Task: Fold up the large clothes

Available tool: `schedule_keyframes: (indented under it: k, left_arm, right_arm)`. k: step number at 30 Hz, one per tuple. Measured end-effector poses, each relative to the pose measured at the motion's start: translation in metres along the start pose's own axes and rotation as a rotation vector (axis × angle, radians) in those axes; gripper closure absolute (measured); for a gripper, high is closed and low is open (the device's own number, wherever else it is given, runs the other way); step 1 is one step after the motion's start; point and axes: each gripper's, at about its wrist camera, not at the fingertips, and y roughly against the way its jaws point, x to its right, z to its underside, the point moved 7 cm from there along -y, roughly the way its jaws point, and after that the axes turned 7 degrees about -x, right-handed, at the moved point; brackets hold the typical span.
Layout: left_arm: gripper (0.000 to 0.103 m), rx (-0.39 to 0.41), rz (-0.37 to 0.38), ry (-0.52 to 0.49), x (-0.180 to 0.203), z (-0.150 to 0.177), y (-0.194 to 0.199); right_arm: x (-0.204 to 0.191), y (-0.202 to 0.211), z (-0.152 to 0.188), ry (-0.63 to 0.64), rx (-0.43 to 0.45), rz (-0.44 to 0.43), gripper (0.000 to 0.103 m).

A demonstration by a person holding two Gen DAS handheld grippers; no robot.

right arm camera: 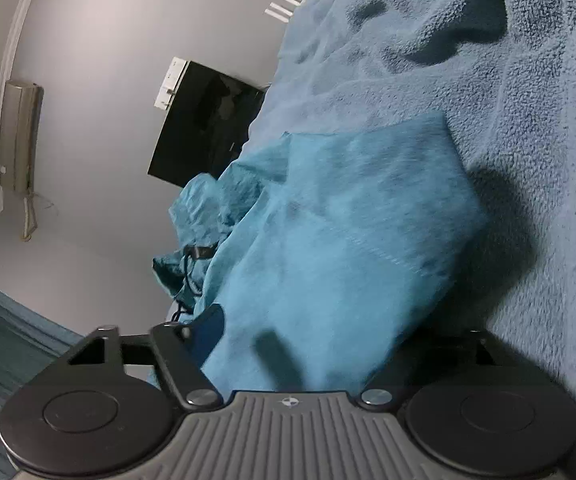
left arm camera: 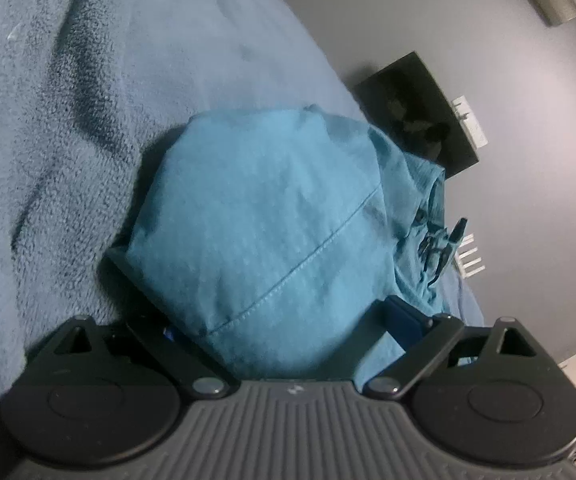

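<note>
My left tool (left arm camera: 271,216) has a fold of the teal garment (left arm camera: 271,216) draped between and over its fingers; I cannot tell whether they pinch it. My right tool (right arm camera: 328,280) is likewise buried in the teal garment (right arm camera: 348,220), grip unclear. The cloth lies ahead on a fleecy blue blanket (right arm camera: 528,120).
</note>
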Motion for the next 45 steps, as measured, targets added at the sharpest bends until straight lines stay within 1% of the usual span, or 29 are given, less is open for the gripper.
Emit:
schedule_keyframes:
  k: [1, 2, 3, 5, 6, 8, 10, 12, 15, 19, 22, 25, 28, 29, 31, 33, 35, 36, 37, 39, 40, 41, 42, 44, 45]
  left_arm:
    - [0.042, 0.004, -0.028, -0.028, -0.002, 0.001, 0.002]
    - [0.064, -0.006, -0.049, -0.053, -0.001, 0.002, 0.002]
    - [0.073, -0.009, -0.057, -0.059, 0.0, 0.004, 0.003]
    - [0.086, -0.002, -0.044, -0.079, 0.006, 0.003, 0.012]
    - [0.091, 0.003, -0.04, -0.086, 0.011, 0.002, 0.016]
    - [0.093, 0.014, -0.04, -0.117, 0.019, 0.001, 0.028]
    - [0.094, 0.02, -0.06, -0.158, 0.026, 0.002, 0.042]
    - [0.095, 0.015, -0.069, -0.155, 0.027, 0.002, 0.056]
    - [0.095, -0.016, -0.07, -0.137, 0.025, 0.002, 0.083]
    - [0.095, -0.044, -0.083, -0.205, 0.031, 0.009, 0.125]
    - [0.095, -0.073, -0.083, -0.225, 0.032, 0.017, 0.154]
    - [0.095, -0.09, -0.096, -0.249, 0.032, 0.026, 0.175]
    - [0.095, -0.097, -0.118, -0.272, 0.031, 0.035, 0.189]
    - [0.094, -0.105, -0.124, -0.27, 0.029, 0.037, 0.192]
    - [0.09, -0.129, -0.136, -0.27, 0.026, 0.04, 0.195]
    - [0.083, -0.145, -0.158, -0.28, 0.025, 0.043, 0.202]
    - [0.08, -0.142, -0.201, -0.312, 0.028, 0.042, 0.211]
    - [0.079, -0.138, -0.224, -0.33, 0.03, 0.043, 0.216]
    - [0.079, -0.129, -0.241, -0.35, 0.033, 0.043, 0.222]
    - [0.077, -0.105, -0.247, -0.394, 0.044, 0.043, 0.236]
    - [0.077, -0.095, -0.249, -0.41, 0.049, 0.042, 0.241]
    - [0.077, -0.082, -0.255, -0.425, 0.054, 0.043, 0.246]
    - [0.077, -0.062, -0.257, -0.443, 0.06, 0.042, 0.252]
    - [0.076, -0.005, -0.253, -0.483, 0.076, 0.039, 0.264]
    - [0.067, 0.037, -0.239, -0.508, 0.085, 0.038, 0.271]
  right_arm:
    - [0.002, -0.003, -0.001, 0.006, -0.003, 0.009, 0.047]
    - [0.003, -0.007, -0.002, 0.019, -0.007, 0.025, 0.067]
    - [0.003, -0.008, -0.001, 0.031, -0.007, 0.027, 0.077]
    - [-0.003, -0.008, -0.001, 0.054, 0.007, 0.015, 0.087]
    - [-0.008, -0.008, -0.001, 0.075, 0.013, 0.024, 0.09]
    - [-0.022, -0.003, 0.003, 0.138, 0.022, 0.041, 0.093]
    - [-0.032, 0.007, 0.011, 0.191, 0.02, 0.044, 0.093]
    - [-0.04, 0.018, 0.017, 0.196, 0.003, 0.037, 0.094]
    - [-0.049, 0.039, 0.024, 0.196, -0.027, 0.034, 0.094]
    - [-0.056, 0.068, 0.038, 0.206, -0.069, 0.046, 0.094]
    - [-0.056, 0.088, 0.046, 0.193, -0.106, 0.067, 0.094]
    - [-0.059, 0.104, 0.051, 0.183, -0.133, 0.075, 0.094]
    - [-0.064, 0.116, 0.058, 0.216, -0.147, 0.09, 0.094]
    - [-0.064, 0.12, 0.058, 0.22, -0.158, 0.095, 0.093]
    - [-0.062, 0.127, 0.061, 0.22, -0.181, 0.128, 0.087]
    - [-0.063, 0.135, 0.057, 0.238, -0.156, 0.177, 0.071]
    - [-0.068, 0.144, 0.051, 0.258, -0.131, 0.193, 0.057]
    - [-0.07, 0.15, 0.053, 0.268, -0.122, 0.189, 0.053]
    - [-0.073, 0.157, 0.053, 0.287, -0.109, 0.198, 0.051]
    - [-0.076, 0.168, 0.052, 0.326, -0.086, 0.222, 0.045]
    - [-0.079, 0.178, 0.052, 0.35, -0.066, 0.239, 0.043]
    - [-0.082, 0.183, 0.053, 0.37, -0.044, 0.253, 0.037]
    - [-0.088, 0.19, 0.052, 0.392, -0.013, 0.27, 0.029]
    - [-0.103, 0.209, 0.05, 0.466, 0.082, 0.296, 0.025]
    - [-0.114, 0.217, 0.049, 0.505, 0.125, 0.297, 0.024]
